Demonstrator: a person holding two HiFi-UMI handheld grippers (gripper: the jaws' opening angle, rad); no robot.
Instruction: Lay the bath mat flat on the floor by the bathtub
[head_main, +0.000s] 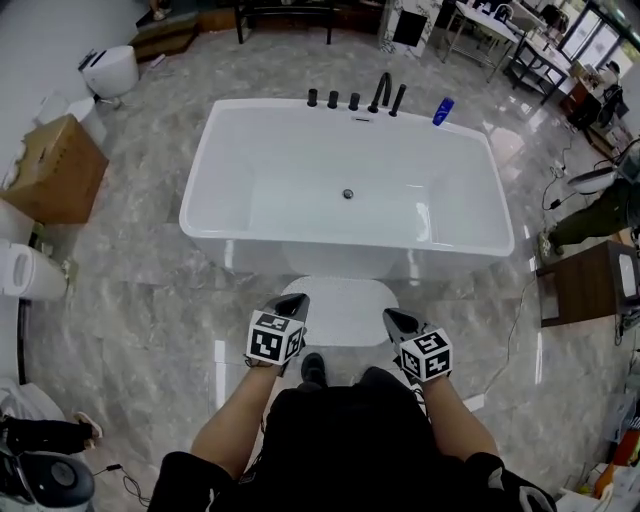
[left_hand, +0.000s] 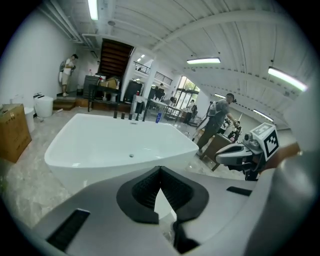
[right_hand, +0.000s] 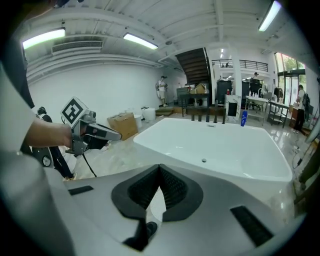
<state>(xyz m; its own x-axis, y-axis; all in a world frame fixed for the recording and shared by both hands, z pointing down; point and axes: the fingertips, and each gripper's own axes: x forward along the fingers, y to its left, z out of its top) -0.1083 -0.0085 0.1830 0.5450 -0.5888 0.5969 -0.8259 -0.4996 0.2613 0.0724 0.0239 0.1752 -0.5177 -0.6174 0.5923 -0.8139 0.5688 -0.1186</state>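
Only head view shows bath mat (head_main: 340, 312), apparently flat; left claw (head_main: 296, 301), right claw (head_main: 392, 317) closed.

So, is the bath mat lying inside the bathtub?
No, the bath mat lies on the floor in front of the bathtub.

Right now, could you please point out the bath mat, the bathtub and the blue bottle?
bath mat (head_main: 338, 310), head view, middle of its top
bathtub (head_main: 300, 190), head view, bare basin floor
blue bottle (head_main: 443, 111), head view, middle of its body
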